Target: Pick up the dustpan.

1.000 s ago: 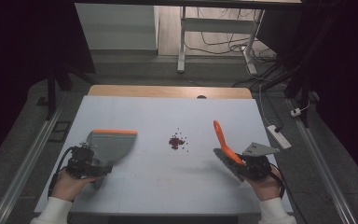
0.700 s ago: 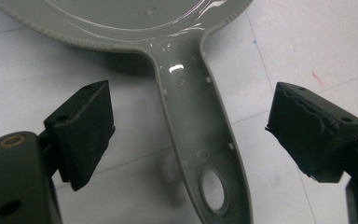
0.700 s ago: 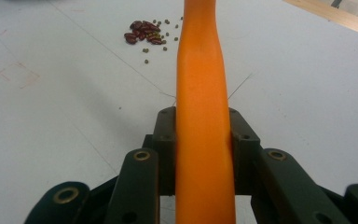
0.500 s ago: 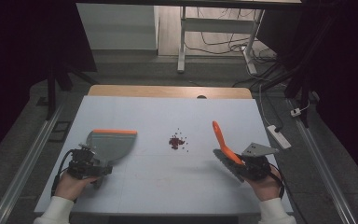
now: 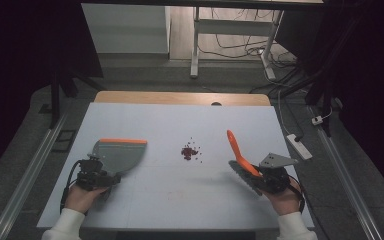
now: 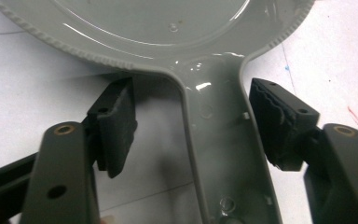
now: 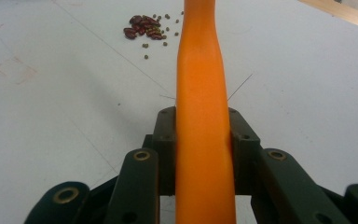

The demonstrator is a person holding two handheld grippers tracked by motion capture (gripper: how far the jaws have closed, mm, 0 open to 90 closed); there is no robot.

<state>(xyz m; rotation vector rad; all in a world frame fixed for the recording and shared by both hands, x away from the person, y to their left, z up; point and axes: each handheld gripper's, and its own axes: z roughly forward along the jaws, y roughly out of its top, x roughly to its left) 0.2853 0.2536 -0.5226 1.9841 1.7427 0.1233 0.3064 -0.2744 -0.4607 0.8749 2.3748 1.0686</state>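
Beans [image 5: 190, 151], dark red with a few small greenish ones scattered round them, lie in a loose heap at the middle of the white table [image 5: 180, 200], not yet swept. Nearest the person, the left gripper [image 6: 191, 121] straddles the grey dustpan's handle [image 6: 223, 154]; its jaws have just been closing, the right pad about at the handle's edge, the left one apart from it, so no firm grip shows. The right gripper [image 7: 200, 140] is clamped on the orange brush handle [image 7: 198, 93], bristle end near the hand. Farther out, the dustpan [image 5: 120, 152] rests flat, well left of the heap. Grasping the pan, bringing both tools in, and sweeping all appear left to do.
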